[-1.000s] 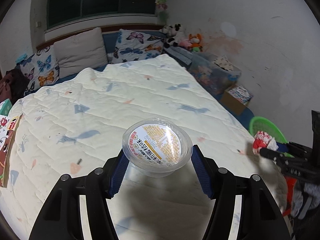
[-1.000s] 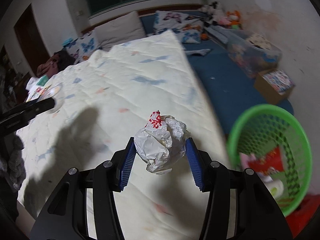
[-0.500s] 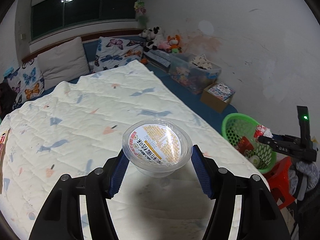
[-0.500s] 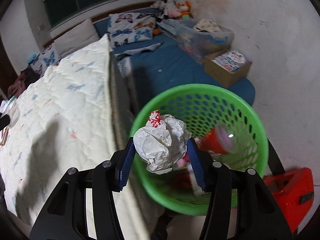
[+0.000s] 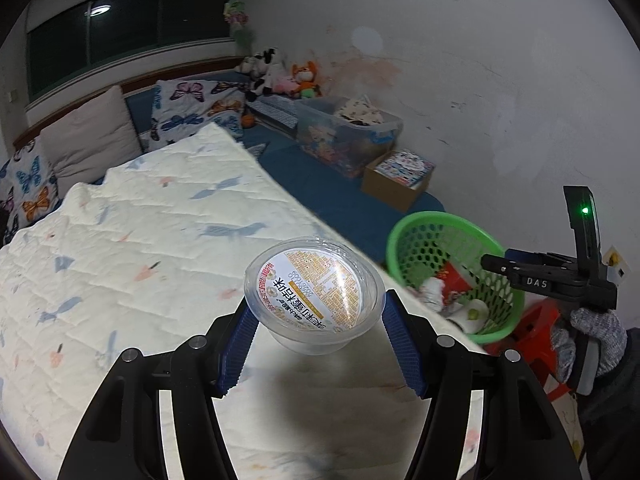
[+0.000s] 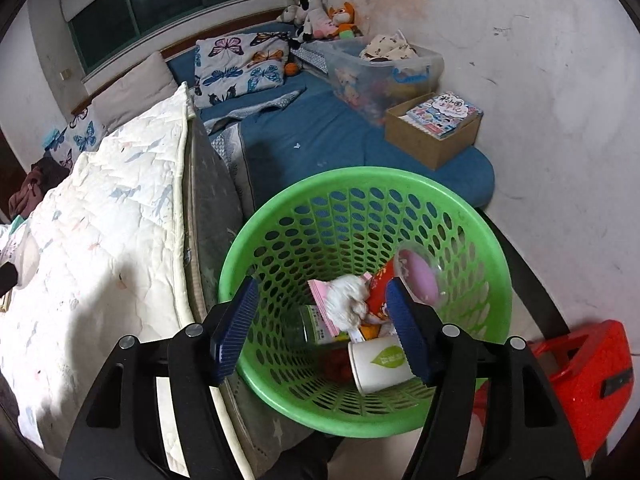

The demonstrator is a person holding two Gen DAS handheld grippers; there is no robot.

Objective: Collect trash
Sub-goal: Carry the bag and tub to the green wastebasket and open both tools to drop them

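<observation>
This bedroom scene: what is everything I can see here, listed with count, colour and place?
basket: one, green, on the floor beside the bed
crumpled paper: one, white, inside the basket, blurred
paper cup: one, white, lying in the basket
food tub: one, clear with printed lid, gripped in the left claw
quilt: one, cream, on the bed
butterfly pillows: several, at the bed's head
soft toys: a few, in the far corner
storage bin: one, clear, by the wall
cardboard box: one, brown, by the wall
stool: one, red, right of the basket
left claw: closed on the tub
right claw: open above the basket, jaws just widened
</observation>
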